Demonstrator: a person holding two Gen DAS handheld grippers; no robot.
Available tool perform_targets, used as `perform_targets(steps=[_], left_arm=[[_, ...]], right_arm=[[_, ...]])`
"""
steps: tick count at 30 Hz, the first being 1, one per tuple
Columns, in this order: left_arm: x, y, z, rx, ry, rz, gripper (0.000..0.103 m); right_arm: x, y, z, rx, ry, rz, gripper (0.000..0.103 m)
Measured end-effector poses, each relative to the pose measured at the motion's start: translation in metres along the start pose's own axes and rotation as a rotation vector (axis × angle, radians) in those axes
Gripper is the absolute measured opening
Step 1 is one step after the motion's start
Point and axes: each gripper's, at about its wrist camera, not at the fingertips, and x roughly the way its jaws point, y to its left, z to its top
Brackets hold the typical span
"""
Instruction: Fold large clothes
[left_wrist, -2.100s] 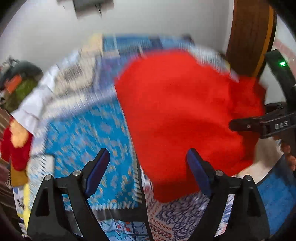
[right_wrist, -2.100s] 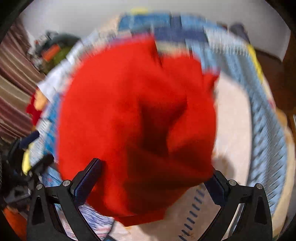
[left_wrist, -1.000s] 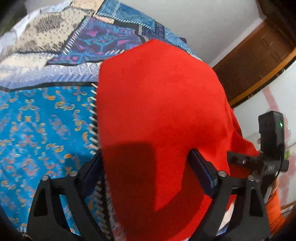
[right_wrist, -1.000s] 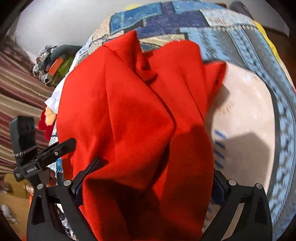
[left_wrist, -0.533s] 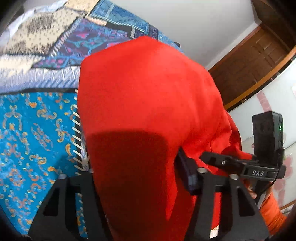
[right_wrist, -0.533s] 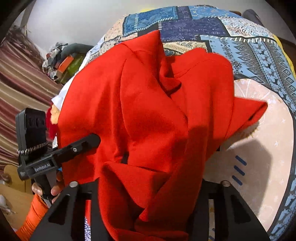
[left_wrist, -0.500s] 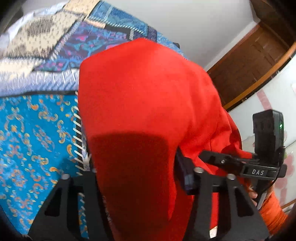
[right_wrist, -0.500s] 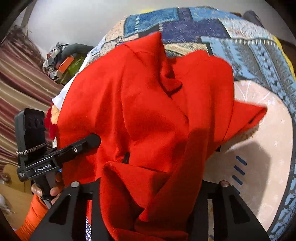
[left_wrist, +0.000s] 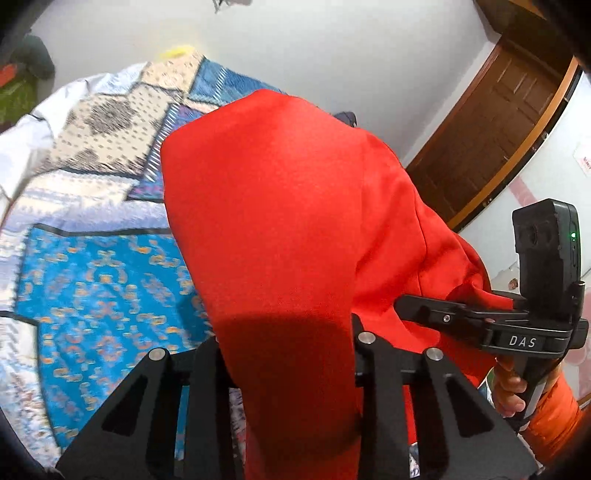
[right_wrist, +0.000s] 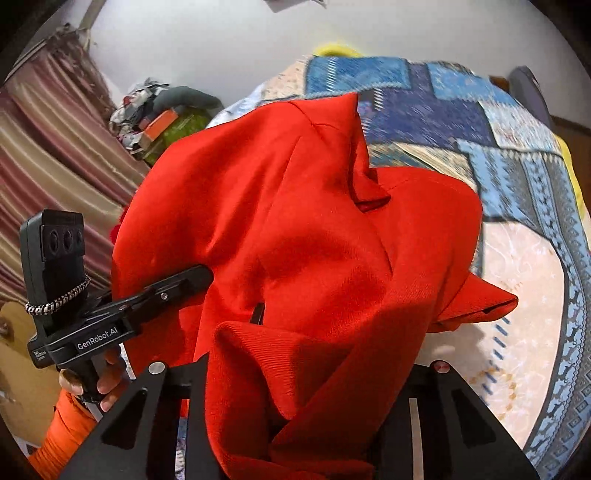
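Observation:
A large red garment (left_wrist: 288, 206) hangs in the air above the patchwork bedspread (left_wrist: 96, 273), bunched and creased. My left gripper (left_wrist: 288, 350) is shut on one part of it; the cloth covers the fingertips. It also shows in the right wrist view (right_wrist: 173, 288), side on, at the garment's left edge. My right gripper (right_wrist: 291, 369) is shut on a folded bunch of the red garment (right_wrist: 314, 240). It shows in the left wrist view (left_wrist: 436, 314) at the garment's right edge.
The bed carries a blue, cream and purple patchwork bedspread (right_wrist: 498, 147). A pile of clothes and bags (right_wrist: 159, 114) lies by striped curtains (right_wrist: 48, 162) on the left. A brown wooden door (left_wrist: 495, 122) stands at the right. A white wall is behind.
Both grippers have closed on the red garment and lifted it off the bedspread. The view has tilted up toward the wall, and the garment hangs between the two grippers.

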Motion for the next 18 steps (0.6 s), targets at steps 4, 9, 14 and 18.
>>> perform_targets(steps=[4, 9, 14, 18], left_arm=[[-0.028, 0.021, -0.002, -0.021, -0.026, 0.024, 0.029], [-0.052, 0.058, -0.014, -0.057, -0.036, 0.066, 0.029], [-0.055, 0.096, -0.030, -0.108, -0.011, 0.115, 0.029], [-0.048, 0.124, -0.047, -0.150, 0.029, 0.147, 0.029]], right_arm=[[0.008, 0.035, 0.002, -0.027, 0.002, 0.026, 0.030], [0.032, 0.069, -0.002, -0.061, 0.033, 0.050, 0.030], [0.078, 0.090, -0.008, -0.068, 0.104, 0.075, 0.030], [0.115, 0.096, -0.017, -0.061, 0.169, 0.079, 0.030]])
